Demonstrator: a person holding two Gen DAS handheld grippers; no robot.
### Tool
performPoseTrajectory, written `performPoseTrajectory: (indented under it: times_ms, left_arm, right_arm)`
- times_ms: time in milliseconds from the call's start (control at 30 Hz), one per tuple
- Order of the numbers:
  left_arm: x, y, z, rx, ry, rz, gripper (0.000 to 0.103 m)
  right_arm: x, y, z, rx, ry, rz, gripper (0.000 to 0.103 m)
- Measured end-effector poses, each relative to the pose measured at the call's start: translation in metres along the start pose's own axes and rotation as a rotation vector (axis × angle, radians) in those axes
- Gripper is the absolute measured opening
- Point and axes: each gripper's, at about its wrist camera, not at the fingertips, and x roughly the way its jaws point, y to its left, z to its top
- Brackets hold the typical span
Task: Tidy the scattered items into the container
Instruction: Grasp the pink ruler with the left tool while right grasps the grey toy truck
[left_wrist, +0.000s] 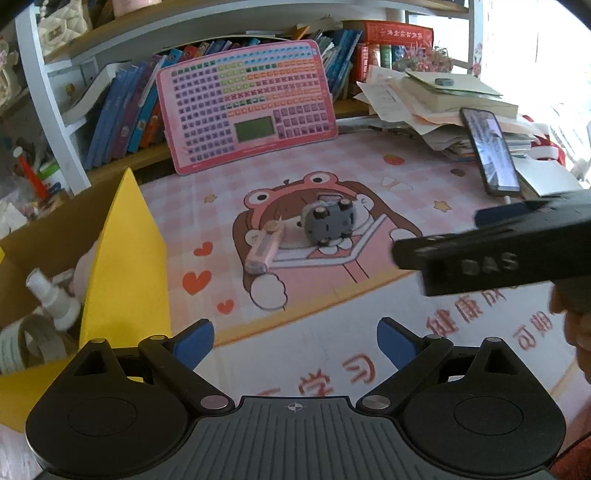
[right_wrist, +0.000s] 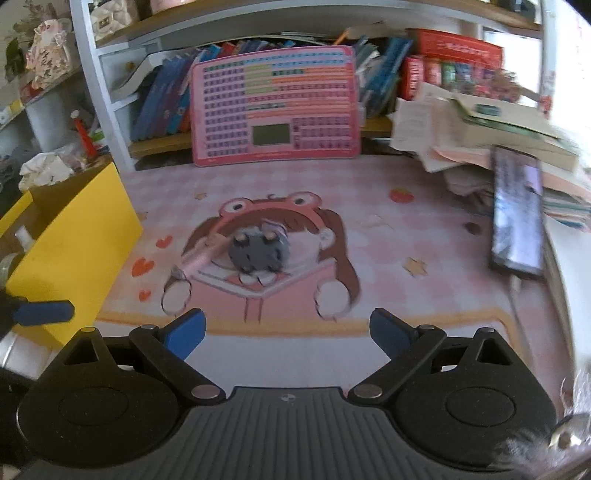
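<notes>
Mid-mat: pink cutter, long axis running near-left to far-right, touching grey gadget; left gripper and right gripper both spread, empty

On the mat you have two loose items: one grey toy and one pink pen touching it. Left of the mat, one yellow box holds one spray bottle.

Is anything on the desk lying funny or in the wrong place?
Yes. The grey toy car lies tipped over on the pink mat, wheels showing. A pink utility knife lies loose beside it. Both are outside the yellow box.
</notes>
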Motion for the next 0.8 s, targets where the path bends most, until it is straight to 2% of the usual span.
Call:
performPoseTrajectory:
  times_ms: [367,467,533,600,633,800]
  left_arm:
    - [0.048,0.003,0.024,0.024,-0.012,0.088,0.095]
    - [0.057,0.006,0.028,0.019,0.003,0.099,0.091]
    - [0.062,0.008,0.031,0.018,0.014,0.105,0.085]
    - [0.067,0.012,0.034,0.007,0.025,0.108,0.08]
    - [0.069,0.014,0.036,-0.003,0.03,0.107,0.075]
    - [0.082,0.023,0.045,-0.043,0.049,0.093,0.056]
  right_arm:
    - [0.083,0.011,0.05,-0.114,0.047,0.118,0.094]
    - [0.105,0.018,0.057,-0.157,0.076,0.114,0.09]
    - [0.116,0.02,0.059,-0.167,0.086,0.1,0.084]
    - [0.124,0.017,0.06,-0.169,0.099,0.073,0.065]
    - [0.126,0.012,0.06,-0.158,0.103,0.075,0.062]
    - [0.11,-0.029,0.052,-0.072,0.082,0.035,0.061]
